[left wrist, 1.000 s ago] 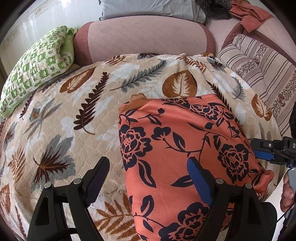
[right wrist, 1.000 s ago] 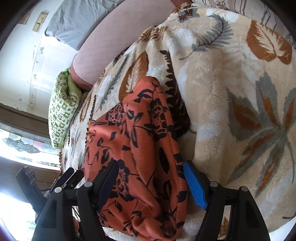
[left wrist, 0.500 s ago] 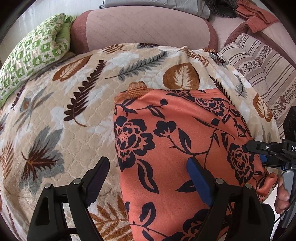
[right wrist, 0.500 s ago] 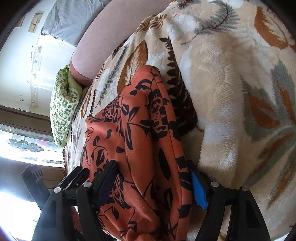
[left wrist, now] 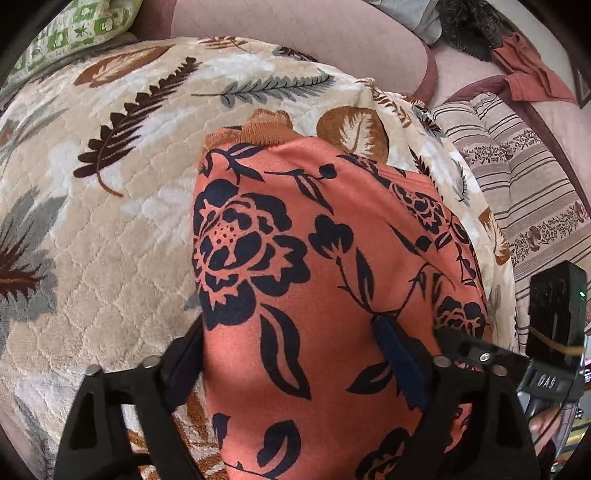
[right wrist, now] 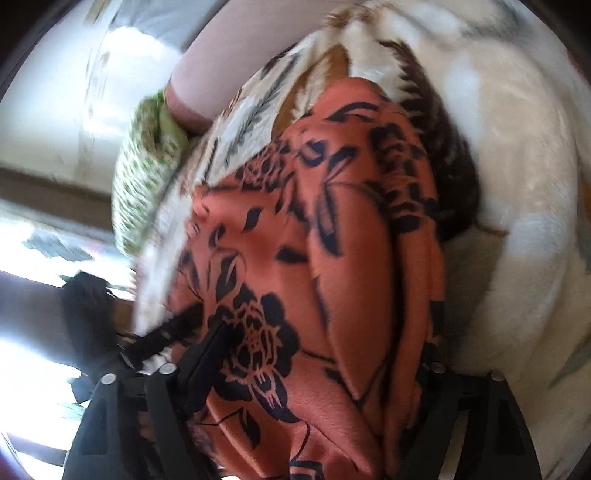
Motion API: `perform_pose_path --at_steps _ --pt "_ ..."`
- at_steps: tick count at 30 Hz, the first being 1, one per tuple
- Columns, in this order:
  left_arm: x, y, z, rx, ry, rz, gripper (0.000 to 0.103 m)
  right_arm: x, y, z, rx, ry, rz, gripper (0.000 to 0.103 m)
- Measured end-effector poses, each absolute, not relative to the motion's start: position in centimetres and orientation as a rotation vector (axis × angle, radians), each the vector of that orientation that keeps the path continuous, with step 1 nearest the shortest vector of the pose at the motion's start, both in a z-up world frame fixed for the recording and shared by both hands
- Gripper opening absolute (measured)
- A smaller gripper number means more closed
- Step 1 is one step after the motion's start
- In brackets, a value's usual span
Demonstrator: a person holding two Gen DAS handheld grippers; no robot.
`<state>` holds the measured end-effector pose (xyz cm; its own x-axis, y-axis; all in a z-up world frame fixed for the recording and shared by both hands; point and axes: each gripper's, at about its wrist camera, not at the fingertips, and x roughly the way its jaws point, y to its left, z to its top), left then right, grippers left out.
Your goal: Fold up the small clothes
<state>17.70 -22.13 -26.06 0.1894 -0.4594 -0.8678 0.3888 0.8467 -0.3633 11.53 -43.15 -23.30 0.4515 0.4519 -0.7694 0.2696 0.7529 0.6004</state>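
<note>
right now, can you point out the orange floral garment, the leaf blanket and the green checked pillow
orange floral garment (left wrist: 332,295): left wrist view, on the flat printed middle of the cloth.
leaf blanket (left wrist: 110,258): left wrist view, on bare quilted cream left of the garment.
green checked pillow (left wrist: 92,26): left wrist view, on its patterned face at top left.

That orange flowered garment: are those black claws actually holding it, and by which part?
Not yet. Both the left gripper and right gripper straddle the orange floral garment's near edge, jaws open.
</note>
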Motion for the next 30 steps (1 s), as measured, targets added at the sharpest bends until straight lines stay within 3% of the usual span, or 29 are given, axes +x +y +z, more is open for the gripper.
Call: perform_pose_path --at_steps 4,6,18,21,23,25,26,27,30 --pt "17.5 -21.4 -25.1 -0.072 1.219 -0.604 0.054 11.1 -41.7 -21.5 0.690 1.086 0.105 0.054" --pt "17.4 -20.8 -24.4 -0.078 1.206 -0.605 0.047 11.0 -40.8 -20.2 0.652 1.069 0.101 0.047" --pt "18.7 -9.0 -17.0 -0.166 1.022 -0.414 0.044 15.7 -30.7 -14.2 0.575 0.967 0.300 0.043" --pt "19.7 -6.9 -18.5 -0.141 1.032 -0.327 0.046 17.5 -28.4 -16.2 0.575 0.977 0.304 0.043" --pt "20.3 -6.3 -20.7 -0.092 1.068 -0.256 0.053 18.8 -27.1 -19.0 0.552 1.056 0.266 0.043" --pt "20.9 -6.1 -23.8 -0.014 1.118 -0.173 0.077 19.5 -26.0 -22.0 0.483 1.144 0.188 0.049" --pt "20.9 -6.0 -24.5 -0.025 1.112 -0.168 0.081 19.5 -25.8 -22.9 0.470 1.153 0.162 0.063" --pt "20.5 -5.4 -24.5 -0.061 1.094 -0.160 0.083 19.2 -26.0 -23.0 0.478 1.142 0.152 0.070" --pt "20.2 -5.3 -23.4 -0.054 1.099 -0.158 0.083 18.5 -26.6 -21.8 0.479 1.160 0.152 0.070"
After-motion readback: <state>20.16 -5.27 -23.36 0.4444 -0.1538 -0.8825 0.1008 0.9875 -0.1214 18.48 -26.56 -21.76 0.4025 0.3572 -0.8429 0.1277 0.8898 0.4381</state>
